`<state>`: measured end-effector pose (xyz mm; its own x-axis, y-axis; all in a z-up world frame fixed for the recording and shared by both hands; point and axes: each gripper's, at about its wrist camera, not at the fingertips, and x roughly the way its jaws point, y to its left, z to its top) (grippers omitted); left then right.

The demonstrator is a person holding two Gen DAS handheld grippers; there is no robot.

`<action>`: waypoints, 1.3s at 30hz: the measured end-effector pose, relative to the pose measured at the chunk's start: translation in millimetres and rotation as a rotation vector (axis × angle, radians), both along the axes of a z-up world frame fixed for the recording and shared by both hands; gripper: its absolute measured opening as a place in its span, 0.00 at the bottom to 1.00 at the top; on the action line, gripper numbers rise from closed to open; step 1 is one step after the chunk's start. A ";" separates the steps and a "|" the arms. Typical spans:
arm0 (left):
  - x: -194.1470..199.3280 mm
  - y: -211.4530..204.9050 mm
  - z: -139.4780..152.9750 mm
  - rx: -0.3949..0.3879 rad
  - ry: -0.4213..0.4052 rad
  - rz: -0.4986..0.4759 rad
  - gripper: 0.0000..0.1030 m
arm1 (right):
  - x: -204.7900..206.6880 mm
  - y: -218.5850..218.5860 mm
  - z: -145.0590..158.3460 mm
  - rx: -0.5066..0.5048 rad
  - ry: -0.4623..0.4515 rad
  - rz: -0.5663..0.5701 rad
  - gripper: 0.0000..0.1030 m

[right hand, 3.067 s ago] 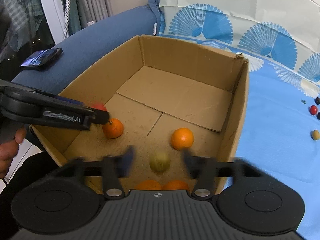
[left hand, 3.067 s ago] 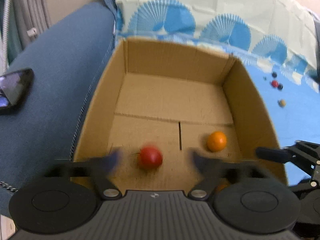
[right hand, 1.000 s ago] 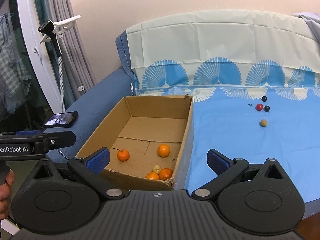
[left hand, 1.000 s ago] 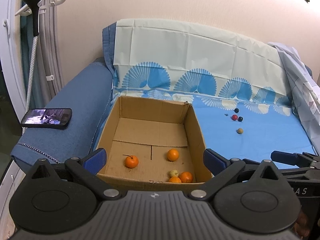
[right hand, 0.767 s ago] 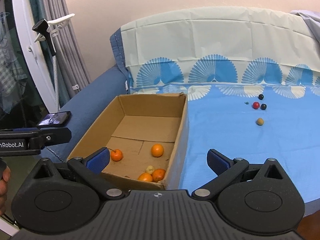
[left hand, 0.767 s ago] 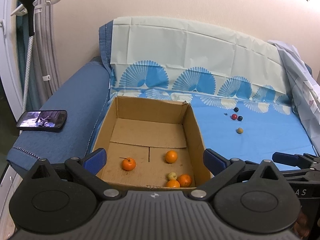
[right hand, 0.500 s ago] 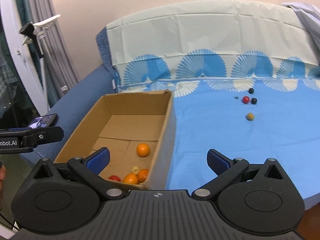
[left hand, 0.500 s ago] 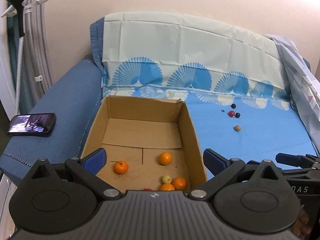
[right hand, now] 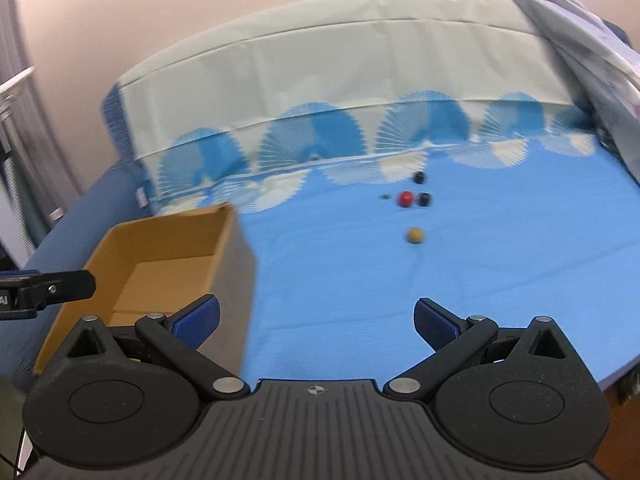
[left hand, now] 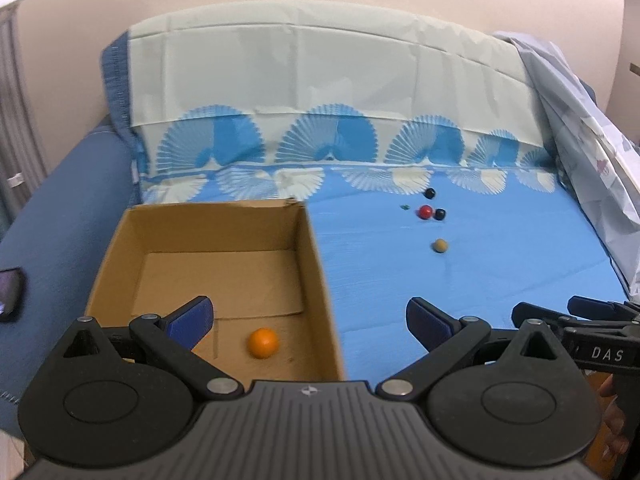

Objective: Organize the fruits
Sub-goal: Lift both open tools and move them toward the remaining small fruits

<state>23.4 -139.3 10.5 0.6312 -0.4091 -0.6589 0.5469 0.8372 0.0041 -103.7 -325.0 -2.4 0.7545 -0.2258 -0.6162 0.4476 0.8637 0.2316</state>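
A brown cardboard box (left hand: 320, 264) (right hand: 236, 256) sits on the left of the blue sheet, with one orange (left hand: 263, 343) visible inside it. Further right on the sheet lie a small red fruit (left hand: 425, 211) (right hand: 405, 198), two small black fruits (left hand: 440, 214) (right hand: 424, 199) and a tan round fruit (left hand: 439, 245) (right hand: 415, 235). My left gripper (left hand: 310, 316) is open and empty, held back above the box's near right corner. My right gripper (right hand: 316, 318) is open and empty too, over the sheet to the right of the box.
The blue sofa (left hand: 60, 216) has a patterned sheet (left hand: 460, 292) over seat and back. A phone (left hand: 8, 294) lies on the left armrest. Crumpled pale cloth (left hand: 580, 152) hangs at the right. The other gripper's black body (left hand: 580, 332) shows at the right edge.
Both grippers have swung to the right, away from the box, so the small fruits sit nearer the middle of each view. Most fruit in the box has dropped out of sight.
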 end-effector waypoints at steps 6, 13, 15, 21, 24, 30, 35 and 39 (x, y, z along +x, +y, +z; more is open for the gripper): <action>7.6 -40.5 -6.3 0.002 0.021 -0.048 1.00 | -3.2 -36.5 -7.2 0.004 0.010 -0.070 0.99; 5.7 -63.7 -12.1 0.027 0.008 -0.084 1.00 | -4.4 -55.5 -14.3 0.016 0.010 -0.105 0.99; 5.1 -64.5 -14.0 0.031 0.011 -0.083 1.00 | -4.4 -56.2 -14.6 0.020 0.010 -0.105 0.99; 5.8 -63.5 -12.5 0.027 0.016 -0.080 1.00 | -5.3 -55.9 -14.1 0.021 0.008 -0.103 0.99; 2.5 -59.8 -8.9 0.021 0.004 -0.080 1.00 | -7.6 -53.1 -10.1 0.017 -0.001 -0.102 0.99; -8.2 -50.1 1.0 0.002 -0.017 -0.072 1.00 | -15.7 -44.8 1.7 -0.008 -0.025 -0.092 0.99; -19.1 -40.3 10.6 -0.015 -0.039 -0.073 1.00 | -25.4 -35.5 11.7 -0.023 -0.046 -0.092 0.99; -27.7 -32.7 17.4 -0.030 -0.058 -0.071 1.00 | -32.5 -28.8 18.9 -0.037 -0.063 -0.090 0.99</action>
<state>-4.4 -172.1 27.9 0.6364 -0.4735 -0.6090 0.6048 0.7963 0.0130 -136.2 -353.8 16.5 0.7675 -0.3159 -0.5578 0.5089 0.8295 0.2303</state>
